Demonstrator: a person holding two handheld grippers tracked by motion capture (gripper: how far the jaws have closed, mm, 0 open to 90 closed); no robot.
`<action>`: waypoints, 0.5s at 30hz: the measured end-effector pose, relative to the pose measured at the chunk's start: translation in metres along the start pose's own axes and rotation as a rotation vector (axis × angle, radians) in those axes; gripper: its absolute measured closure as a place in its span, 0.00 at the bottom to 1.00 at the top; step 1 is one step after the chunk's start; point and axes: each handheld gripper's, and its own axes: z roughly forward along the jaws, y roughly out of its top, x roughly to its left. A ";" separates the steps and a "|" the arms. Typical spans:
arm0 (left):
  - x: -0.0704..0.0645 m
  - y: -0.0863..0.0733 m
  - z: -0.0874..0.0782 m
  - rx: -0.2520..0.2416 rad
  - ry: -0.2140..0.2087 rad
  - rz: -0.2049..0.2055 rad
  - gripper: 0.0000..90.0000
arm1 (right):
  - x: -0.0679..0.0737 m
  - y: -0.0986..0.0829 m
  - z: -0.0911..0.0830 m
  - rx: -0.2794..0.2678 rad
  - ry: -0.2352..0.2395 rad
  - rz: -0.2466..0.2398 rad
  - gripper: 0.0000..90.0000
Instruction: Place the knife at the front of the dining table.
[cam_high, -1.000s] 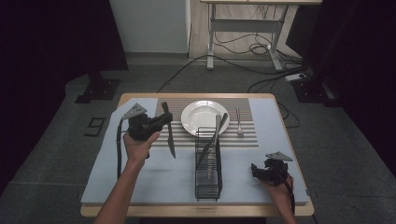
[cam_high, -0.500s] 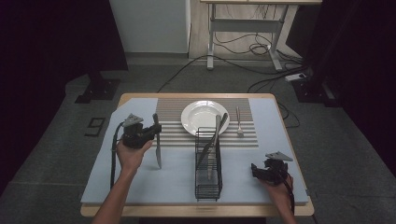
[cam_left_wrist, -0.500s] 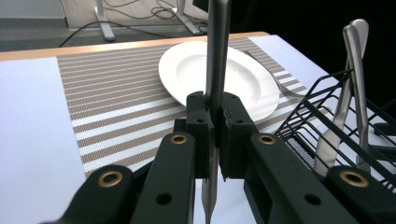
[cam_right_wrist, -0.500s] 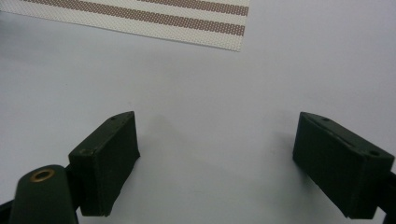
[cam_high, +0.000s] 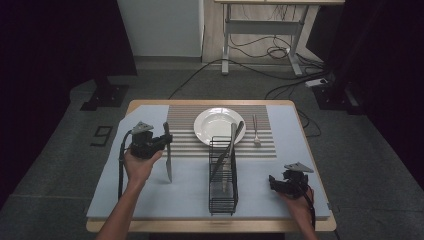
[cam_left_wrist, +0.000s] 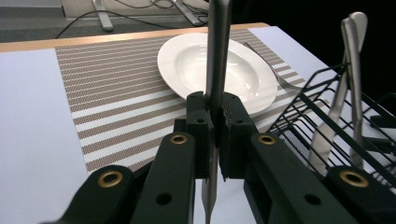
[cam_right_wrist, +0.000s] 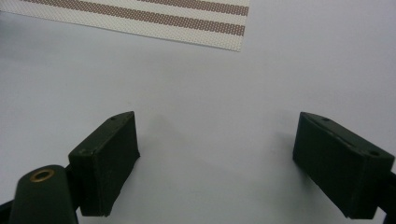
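The slim stainless-steel table knife (cam_left_wrist: 218, 51) is clamped between the black jaws of my left gripper (cam_left_wrist: 215, 119), held upright over the pale blue mat (cam_high: 130, 195) just left of the brown-and-white striped woven placemat (cam_high: 185, 142), its smooth blade catching the light. Compared with a second ago, I have carried it leftward and toward me, away from the glossy white round plate (cam_high: 212, 125) and the black wire cutlery rack (cam_high: 223, 172), which holds two more steel pieces leaning against its rim. My right gripper (cam_right_wrist: 215, 163) rests low over the bare matte mat with its blocky jaws spread wide apart, in the same spot as before.
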 end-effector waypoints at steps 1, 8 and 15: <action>0.000 0.000 -0.002 0.000 -0.004 -0.003 0.93 | 0.000 0.000 0.000 -0.002 0.000 0.000 0.15; 0.002 0.000 0.002 0.017 -0.002 -0.008 0.93 | 0.000 0.000 0.000 -0.002 -0.001 -0.001 0.15; 0.011 0.002 0.018 0.039 0.013 -0.041 0.93 | 0.000 0.000 0.000 -0.002 0.000 0.000 0.15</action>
